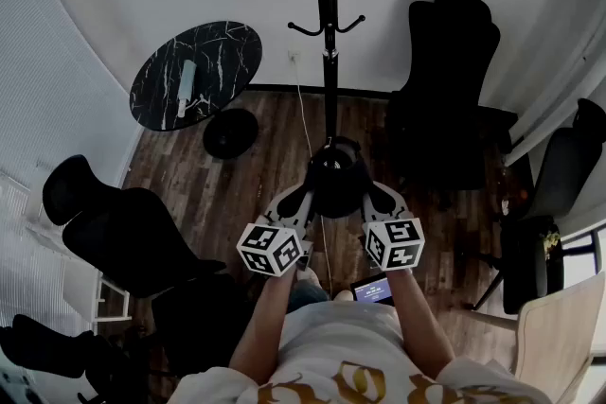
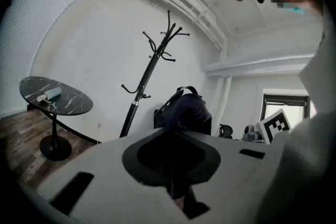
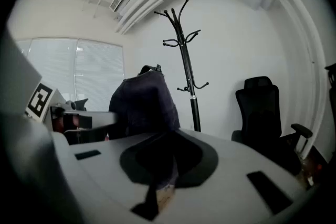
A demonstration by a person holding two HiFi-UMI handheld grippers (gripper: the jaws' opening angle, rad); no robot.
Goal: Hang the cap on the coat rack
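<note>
A dark cap [image 1: 336,180] hangs in front of me, held from both sides. My left gripper [image 1: 305,196] is shut on its left edge and my right gripper [image 1: 372,194] is shut on its right edge. The black coat rack [image 1: 328,24] stands straight ahead against the white wall, beyond the cap, with curved hooks at two heights. In the left gripper view the cap [image 2: 185,110] rises from the left gripper [image 2: 174,162], and the coat rack [image 2: 151,68] leans behind it. In the right gripper view the cap [image 3: 144,102] bulges above the right gripper [image 3: 164,164], left of the coat rack [image 3: 184,55].
A round black marble table [image 1: 196,73] with a pale object on it stands left of the rack. A black office chair [image 1: 450,80] is on the right, with more dark chairs [image 1: 123,237] at the left. A white cable runs down the wall to the wooden floor [image 1: 265,132].
</note>
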